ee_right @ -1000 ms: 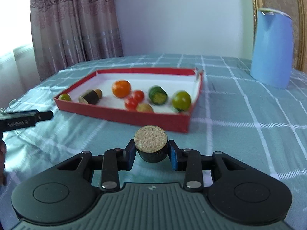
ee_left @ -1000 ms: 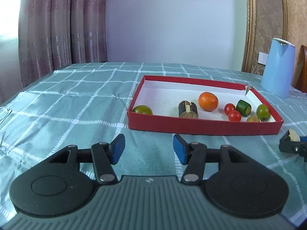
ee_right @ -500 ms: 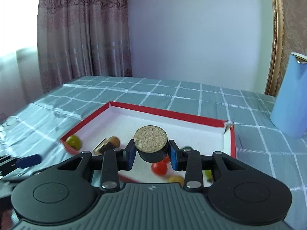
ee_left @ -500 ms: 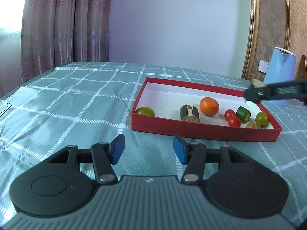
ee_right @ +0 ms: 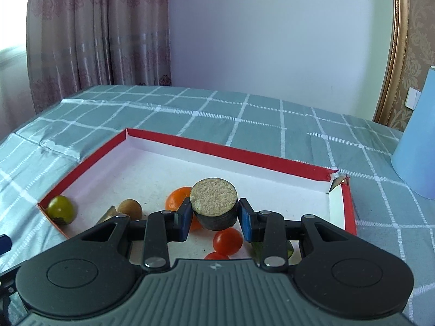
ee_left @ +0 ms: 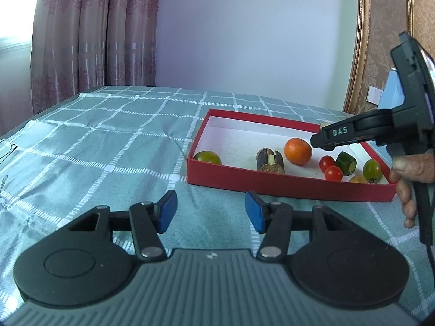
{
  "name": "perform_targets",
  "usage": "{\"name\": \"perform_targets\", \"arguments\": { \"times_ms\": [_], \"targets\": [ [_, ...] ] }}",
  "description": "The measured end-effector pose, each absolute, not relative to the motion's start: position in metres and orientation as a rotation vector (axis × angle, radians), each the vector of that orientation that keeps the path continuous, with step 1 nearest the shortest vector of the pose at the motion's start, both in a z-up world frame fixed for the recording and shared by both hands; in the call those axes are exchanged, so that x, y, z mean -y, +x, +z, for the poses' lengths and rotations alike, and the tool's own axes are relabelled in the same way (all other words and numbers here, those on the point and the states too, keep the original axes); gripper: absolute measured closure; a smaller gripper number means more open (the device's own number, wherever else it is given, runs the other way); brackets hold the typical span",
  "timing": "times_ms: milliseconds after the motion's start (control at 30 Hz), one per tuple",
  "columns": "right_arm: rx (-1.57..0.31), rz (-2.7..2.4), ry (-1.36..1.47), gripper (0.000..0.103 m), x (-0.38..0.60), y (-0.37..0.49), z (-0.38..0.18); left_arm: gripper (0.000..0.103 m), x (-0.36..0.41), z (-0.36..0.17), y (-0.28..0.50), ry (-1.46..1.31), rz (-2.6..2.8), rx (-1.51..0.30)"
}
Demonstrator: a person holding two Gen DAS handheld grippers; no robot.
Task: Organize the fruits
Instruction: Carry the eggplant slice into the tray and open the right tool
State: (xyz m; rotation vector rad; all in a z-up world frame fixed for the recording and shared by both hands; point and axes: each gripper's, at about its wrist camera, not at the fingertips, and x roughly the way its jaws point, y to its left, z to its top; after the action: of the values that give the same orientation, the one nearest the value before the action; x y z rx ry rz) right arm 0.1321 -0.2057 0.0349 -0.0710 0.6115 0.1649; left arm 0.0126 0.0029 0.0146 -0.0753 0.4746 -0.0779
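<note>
A red tray point(ee_left: 272, 183) with a white floor holds an orange point(ee_left: 297, 151), two cherry tomatoes point(ee_left: 333, 173), green fruits point(ee_left: 208, 157), a cucumber piece point(ee_left: 345, 163) and a dark cylinder piece point(ee_left: 270, 160). My right gripper point(ee_right: 214, 218) is shut on a dark cylinder piece with a tan cut top point(ee_right: 214, 203), held above the tray point(ee_right: 228, 150) over the orange point(ee_right: 178, 197). It reaches in from the right in the left wrist view point(ee_left: 323, 142). My left gripper point(ee_left: 210, 209) is open and empty over the cloth in front of the tray.
A teal checked tablecloth point(ee_left: 108, 146) covers the table. A light blue kettle point(ee_right: 417, 146) stands to the right of the tray. Curtains hang at the back left. A gold frame stands at the back right.
My right gripper has carried the cylinder piece forward and now hangs over the tray's inside. My left gripper has stayed open and drawn slightly back.
</note>
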Motion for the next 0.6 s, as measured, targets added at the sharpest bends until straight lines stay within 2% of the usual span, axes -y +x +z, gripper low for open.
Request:
{"name": "perform_targets", "arguments": {
  "times_ms": [300, 367, 467, 500, 533, 600],
  "targets": [
    [-0.629, 0.148, -0.050, 0.067, 0.205, 0.140, 0.031, 0.051, -0.003, 0.015, 0.011, -0.079, -0.068, -0.470],
    [-0.626, 0.136, -0.048, 0.066, 0.206, 0.139, 0.031, 0.048, -0.003, 0.015, 0.011, -0.078, -0.060, -0.472],
    [-0.627, 0.130, -0.044, 0.065, 0.206, 0.137, 0.031, 0.037, -0.004, 0.015, 0.011, -0.080, -0.048, -0.470],
    [-0.626, 0.128, -0.044, 0.061, 0.205, 0.136, 0.031, 0.031, -0.003, 0.016, 0.010, -0.077, -0.044, -0.467],
    [-0.623, 0.125, -0.044, 0.058, 0.205, 0.135, 0.032, 0.029, -0.003, 0.016, 0.010, -0.074, -0.039, -0.464],
    [-0.600, 0.121, -0.046, 0.044, 0.205, 0.130, 0.035, 0.029, -0.002, 0.016, 0.010, -0.068, -0.037, -0.461]
  ]
}}
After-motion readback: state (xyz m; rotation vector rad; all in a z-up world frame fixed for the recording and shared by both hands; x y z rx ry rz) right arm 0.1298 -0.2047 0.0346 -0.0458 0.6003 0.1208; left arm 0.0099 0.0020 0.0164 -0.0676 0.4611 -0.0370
